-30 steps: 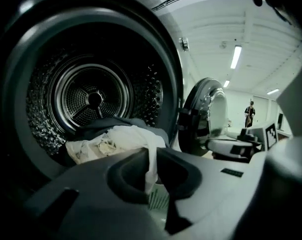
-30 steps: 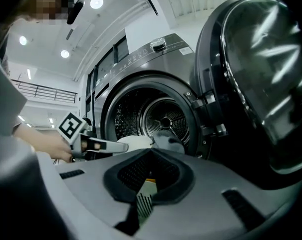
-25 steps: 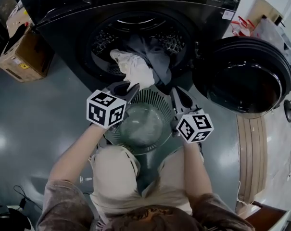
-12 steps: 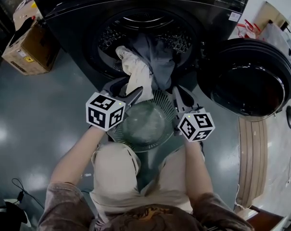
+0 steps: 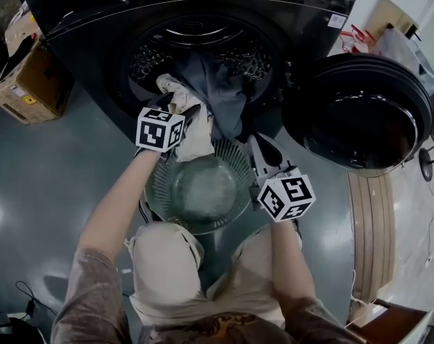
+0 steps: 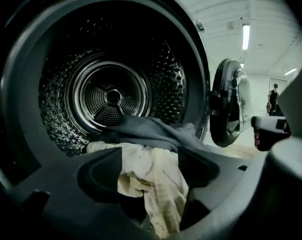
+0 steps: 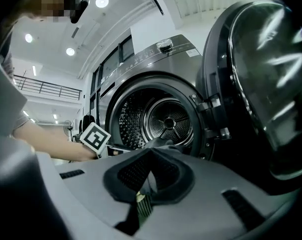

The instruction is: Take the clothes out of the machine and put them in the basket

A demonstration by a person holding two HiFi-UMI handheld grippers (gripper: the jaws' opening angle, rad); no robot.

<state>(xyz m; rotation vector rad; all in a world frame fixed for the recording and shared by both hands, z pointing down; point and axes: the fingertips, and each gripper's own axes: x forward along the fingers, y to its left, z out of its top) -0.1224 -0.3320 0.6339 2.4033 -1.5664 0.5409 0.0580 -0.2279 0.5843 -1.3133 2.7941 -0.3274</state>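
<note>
the washing machine [image 5: 87,56] stands with its round door [image 5: 360,113] swung wide to the right. the basket [image 5: 153,192] sits on the floor just below the drum mouth. a grey garment [image 5: 217,84] lies half out over the lip. a cream cloth [image 5: 195,138] hangs beside it, its lower end over the basket's far rim.

the left gripper [image 6: 151,159] is at the mouth, its fingers spreading, with the cream cloth loose between them and not pinched. the right gripper [image 7: 150,151] waits near the door hinge, fingers pressed together on nothing.

this looks like a reach for a fresh hold. it would go best to push the spread fingers well onto a thick fold near the lip, then close firmly. draw the cloth out and down so it drops inside the basket, not over its edge. watch that the grey garment does not drag along onto the floor.
</note>
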